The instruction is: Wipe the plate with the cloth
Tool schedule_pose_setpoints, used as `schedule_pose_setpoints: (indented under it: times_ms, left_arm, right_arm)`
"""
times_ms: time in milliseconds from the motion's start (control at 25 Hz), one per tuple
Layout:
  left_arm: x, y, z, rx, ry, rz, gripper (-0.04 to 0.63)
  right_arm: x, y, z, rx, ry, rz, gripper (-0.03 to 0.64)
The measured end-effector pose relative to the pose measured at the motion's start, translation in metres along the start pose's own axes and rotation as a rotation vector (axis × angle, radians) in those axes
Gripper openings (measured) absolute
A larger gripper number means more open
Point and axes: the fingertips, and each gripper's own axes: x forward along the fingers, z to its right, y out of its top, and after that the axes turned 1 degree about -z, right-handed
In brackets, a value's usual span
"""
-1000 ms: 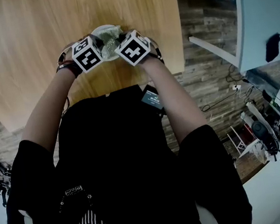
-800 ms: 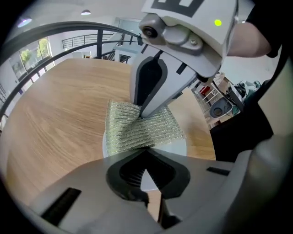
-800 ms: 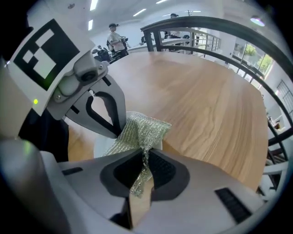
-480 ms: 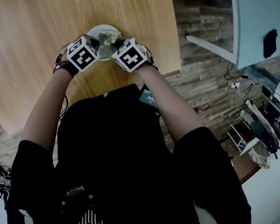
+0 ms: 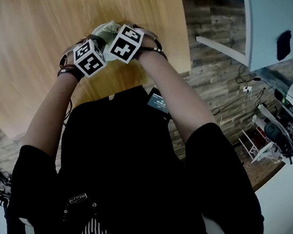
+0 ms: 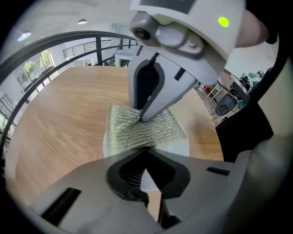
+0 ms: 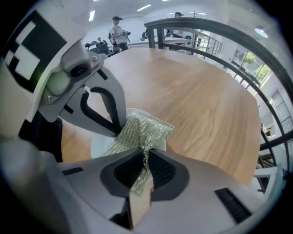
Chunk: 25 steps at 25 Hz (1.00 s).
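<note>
In the head view, the person is standing at the near edge of the wooden surface. The left gripper and right gripper are sitting side by side over it, almost touching. The greenish cloth is showing just beyond them. This spot is lying near the surface's near edge and not far from its right edge. Bare wood is stretching wide to the left and beyond.

In the left gripper view, the white plate is resting on the wood. Its near rim is running in between the left gripper's jaws, which are clenched on it. The cloth is lying over the plate as a ribbed rectangle. Its long axis is running across the view, and its left corner is overhanging the rim. One finger of the right gripper is touching the cloth from above.

In the right gripper view, the right gripper's jaws are clenched on a corner of the cloth, which is bunching into a narrow strip between them. From there the cloth is fanning out over the plate, pointing away toward the left gripper at the plate's rim. Open wood is spreading to the right and ahead, up to a curved edge beside a black railing.
</note>
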Motion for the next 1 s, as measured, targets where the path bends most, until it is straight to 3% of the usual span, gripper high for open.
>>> schedule_pose_setpoints:
  times_ms: [80,200,280,400,560,680,760,920,1000]
  left_arm:
    - [0.001,0.001,0.001,-0.01,0.002,0.007,-0.006]
    - [0.0,-0.001,0.0,-0.001,-0.009,-0.005,-0.006]
    - [-0.001,-0.002,0.0,0.004,-0.013,-0.012,-0.006]
    - [0.002,0.0,0.001,0.015,-0.016,-0.019,-0.006]
    - [0.002,-0.001,-0.001,0.016,-0.021,-0.018,-0.006]
    - [0.0,-0.004,0.001,0.005,-0.019,-0.01,-0.006]
    - [0.001,-0.002,0.0,-0.007,-0.025,-0.006,-0.006]
    - [0.002,0.001,-0.001,-0.007,-0.031,-0.003,-0.005]
    - [0.001,0.0,0.0,-0.003,-0.027,-0.003,-0.006]
  right_arm:
    - [0.0,-0.012,-0.011,0.063,-0.012,0.03,0.043]
    - [0.0,-0.026,-0.036,0.176,0.058,0.061,0.043]
    - [0.001,-0.03,-0.046,0.191,0.106,0.043,0.043]
    - [0.003,-0.028,-0.032,0.091,0.118,-0.033,0.043]
    - [0.003,-0.002,0.003,-0.061,0.036,-0.075,0.043]
    - [0.002,0.006,0.003,-0.097,-0.018,-0.055,0.043]
    - [0.001,-0.002,0.0,-0.038,-0.037,-0.006,0.043]
    - [0.001,-0.025,-0.024,0.142,0.012,0.06,0.043]
    - [0.002,-0.028,-0.032,0.165,0.041,0.06,0.043]
